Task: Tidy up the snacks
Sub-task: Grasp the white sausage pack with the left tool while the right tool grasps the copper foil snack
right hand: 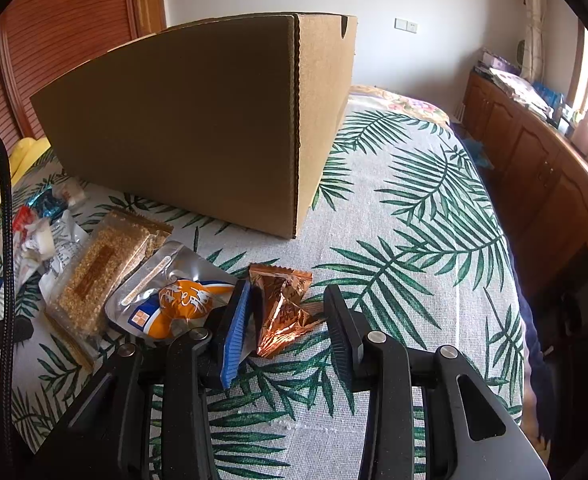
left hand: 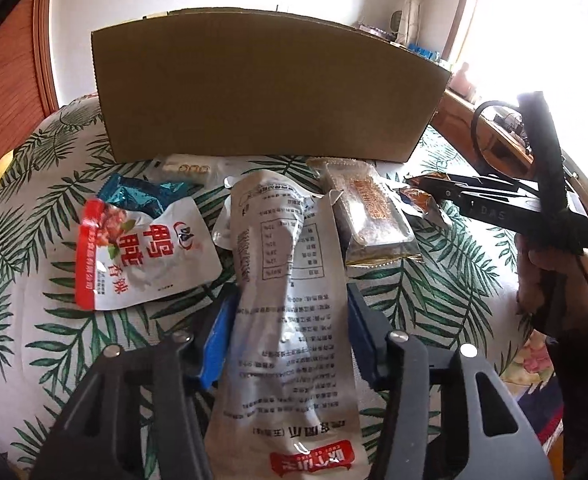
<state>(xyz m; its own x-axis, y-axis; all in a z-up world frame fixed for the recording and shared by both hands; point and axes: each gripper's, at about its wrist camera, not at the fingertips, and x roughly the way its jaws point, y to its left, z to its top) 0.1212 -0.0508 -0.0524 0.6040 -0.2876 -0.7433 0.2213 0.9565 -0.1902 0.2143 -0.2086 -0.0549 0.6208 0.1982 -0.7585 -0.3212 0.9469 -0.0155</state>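
A long silver pouch (left hand: 290, 280) with printed text lies lengthwise on the leaf-print cloth. My left gripper (left hand: 292, 292) is shut on it, a blue pad against each side. A copper foil snack (right hand: 282, 304) sits between the fingers of my right gripper (right hand: 289, 292), which is shut on it just above the cloth. In the left wrist view the right gripper (left hand: 425, 184) shows at the right, held by a hand. Loose snacks lie around them: a red-and-white pouch (left hand: 142, 248), a blue wrapper (left hand: 134, 196), a clear grain bar pack (left hand: 373, 216) (right hand: 98, 276) and a silver-orange pouch (right hand: 174, 300).
A large cardboard box (left hand: 262, 92) (right hand: 182, 128) stands behind the snacks, its plain side facing me. A small white packet (left hand: 186, 168) lies at its foot. The leaf-print cloth (right hand: 413, 220) stretches bare to the right. Wooden cabinets (right hand: 533, 168) line the far right.
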